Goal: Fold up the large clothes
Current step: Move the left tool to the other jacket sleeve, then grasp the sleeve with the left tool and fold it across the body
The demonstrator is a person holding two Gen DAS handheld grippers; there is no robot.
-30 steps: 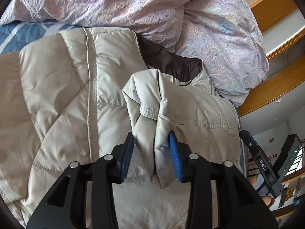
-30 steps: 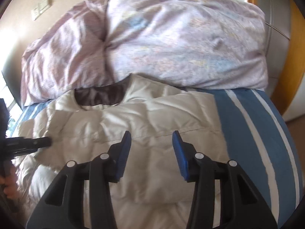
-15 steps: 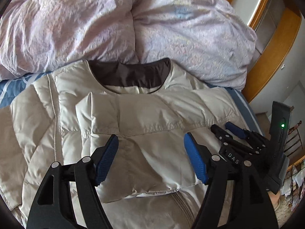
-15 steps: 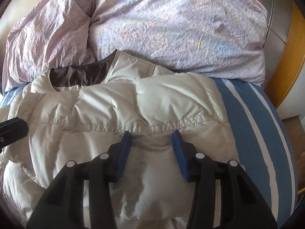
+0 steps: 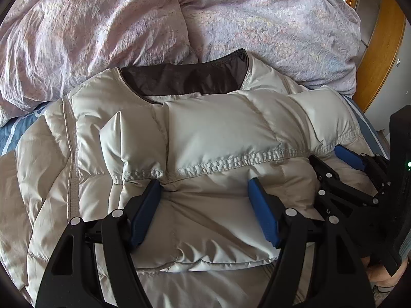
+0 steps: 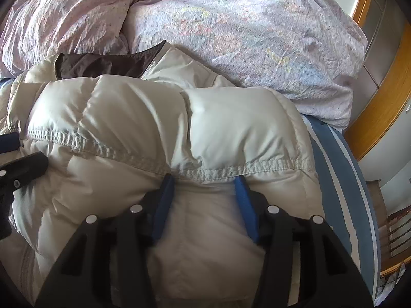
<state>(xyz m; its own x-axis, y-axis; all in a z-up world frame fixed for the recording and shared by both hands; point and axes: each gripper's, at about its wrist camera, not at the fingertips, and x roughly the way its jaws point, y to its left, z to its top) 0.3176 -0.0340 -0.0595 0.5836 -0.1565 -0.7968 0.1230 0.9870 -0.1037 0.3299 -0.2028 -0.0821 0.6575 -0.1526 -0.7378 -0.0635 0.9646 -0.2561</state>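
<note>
Left wrist view is showing the jacket (image 5: pixel 210 133) lying on the bed (image 5: pixel 15 133), collar toward the duvet (image 5: pixel 269 20), with a sleeve folded across its chest. The left gripper (image 5: pixel 205 192) is hovering over that fold, jaws parted and gripping nothing, probably having let the sleeve go so it lies flat. The right gripper (image 6: pixel 204 192) is pressing down by the seam, its jaws, just widening, straddling fabric without pinching it, likely flattening the puffy fill. No writing is readable.
</note>
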